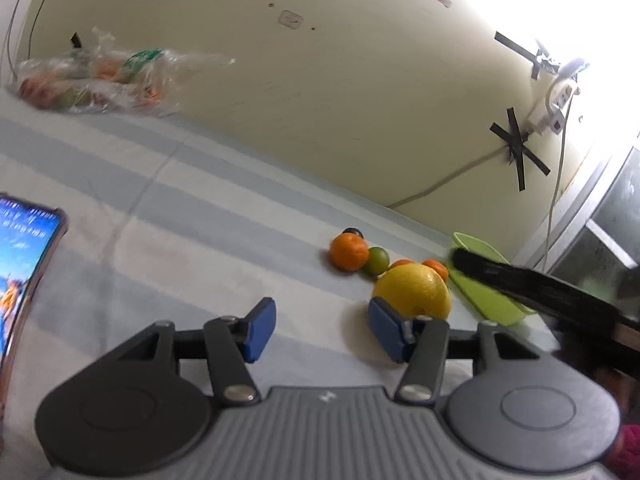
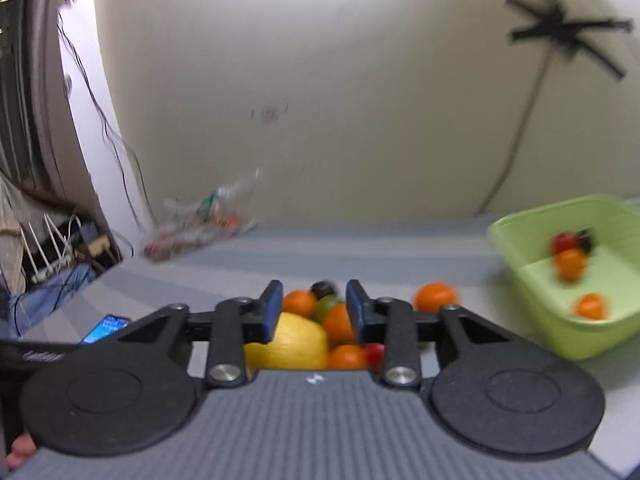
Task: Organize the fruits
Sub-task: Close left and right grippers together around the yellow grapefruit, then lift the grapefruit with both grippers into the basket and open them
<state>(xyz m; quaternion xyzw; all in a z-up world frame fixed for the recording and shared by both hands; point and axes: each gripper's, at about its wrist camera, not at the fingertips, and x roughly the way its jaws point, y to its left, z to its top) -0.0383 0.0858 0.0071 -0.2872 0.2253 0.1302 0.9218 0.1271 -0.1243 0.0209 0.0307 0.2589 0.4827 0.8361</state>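
Showing only rightward: green tub point(image 2: 516, 240) holding small fruits point(image 2: 570, 264)

Place: home, likely a bedroom.
Surface: striped bedsheet point(image 1: 168, 200) covering it.
Wall: marked cream wall point(image 1: 320, 80), power strip point(image 1: 556, 104) hanging taped up.
Clutter: phone point(image 1: 24, 264) glowing, grocery bag point(image 1: 96, 80) lying, cables point(image 2: 104, 128) dangling.

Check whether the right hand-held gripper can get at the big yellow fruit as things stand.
Probably yes. The right hand-held gripper is open, with the yellow fruit just beneath its fingers. Small oranges crowd one side and may get nudged.
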